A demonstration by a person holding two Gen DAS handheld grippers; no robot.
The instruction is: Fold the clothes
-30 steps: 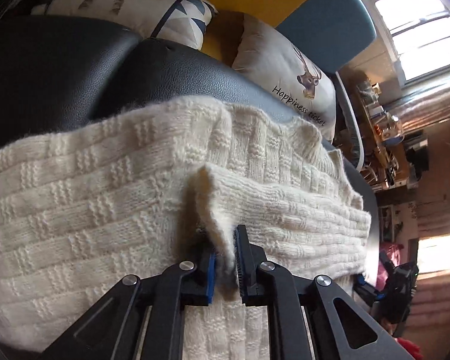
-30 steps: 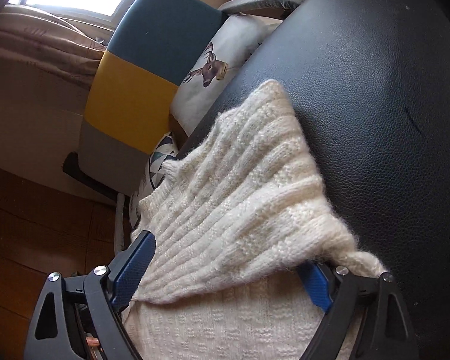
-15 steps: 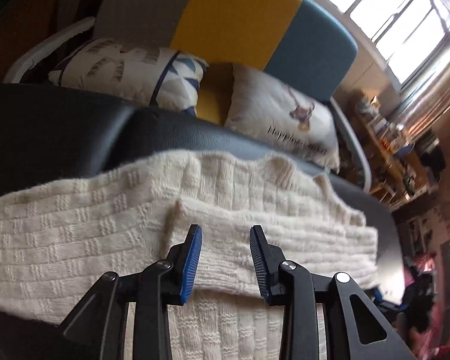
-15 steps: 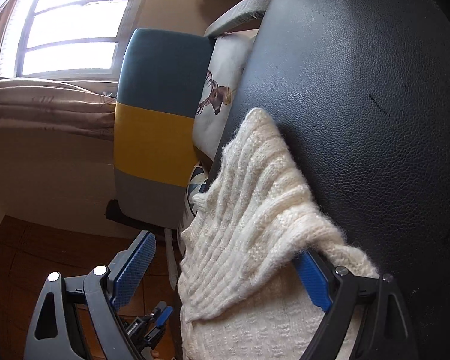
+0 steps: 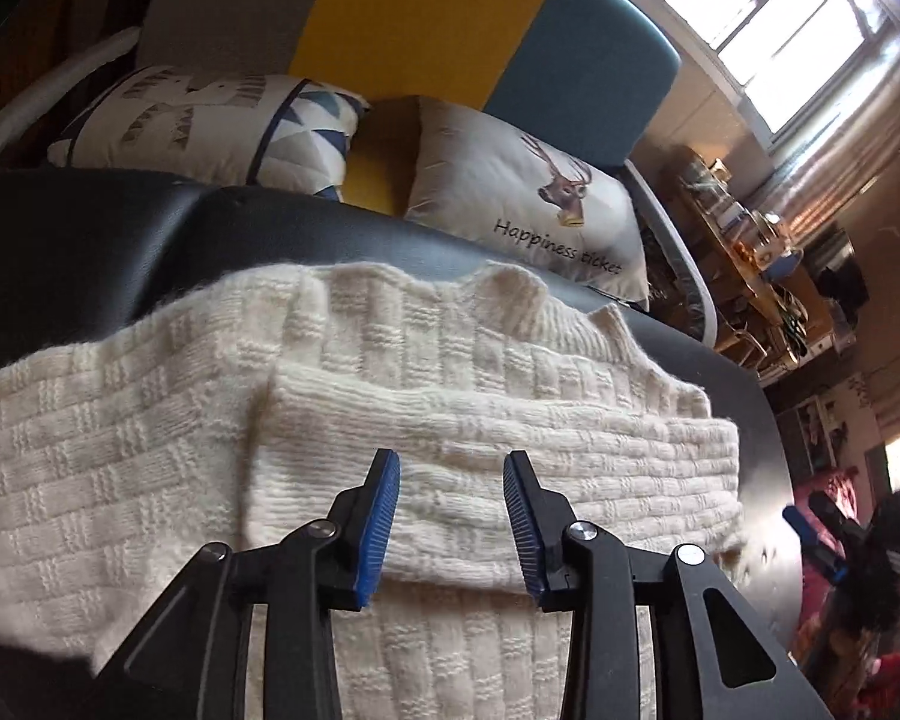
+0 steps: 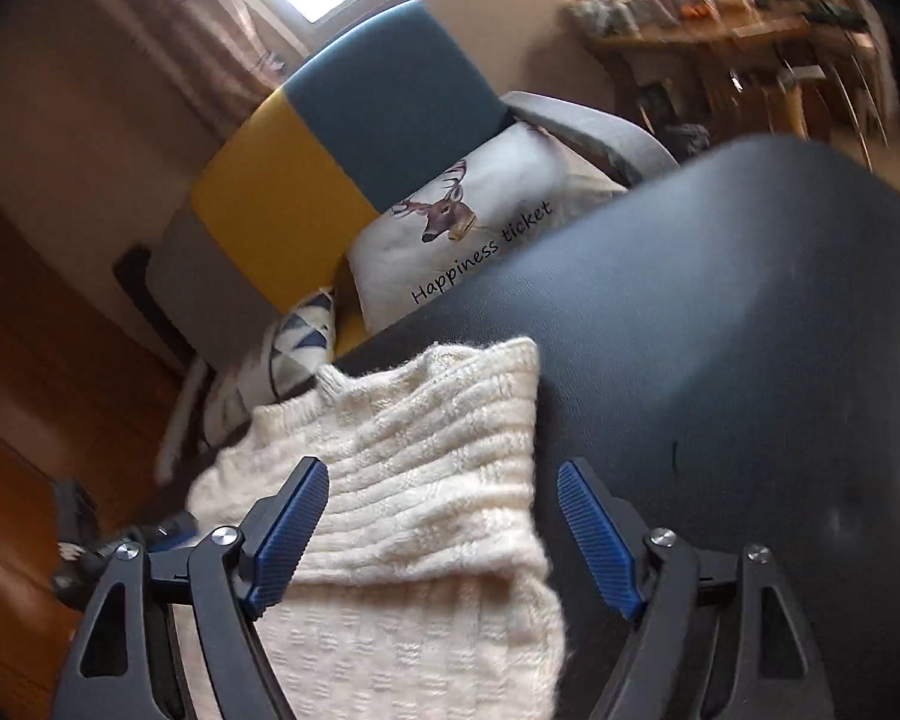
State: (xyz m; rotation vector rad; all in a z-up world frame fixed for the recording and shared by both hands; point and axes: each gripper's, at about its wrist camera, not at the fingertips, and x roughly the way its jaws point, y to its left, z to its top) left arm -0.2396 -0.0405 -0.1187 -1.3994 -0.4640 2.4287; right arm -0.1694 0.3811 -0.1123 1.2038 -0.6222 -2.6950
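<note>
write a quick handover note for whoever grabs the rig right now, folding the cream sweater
Left gripper: jaws open, holding nothing, hovering over the folded-in sleeve.
Right gripper: jaws open, holding nothing, over the sweater's right edge.
Cream knit sweater lies flat on the black padded surface, collar toward the cushions.
Done: one sleeve is folded across the body.
Left: probably the remaining side and lengthwise folds; the sweater's near end is out of view, so check it first.
</note>
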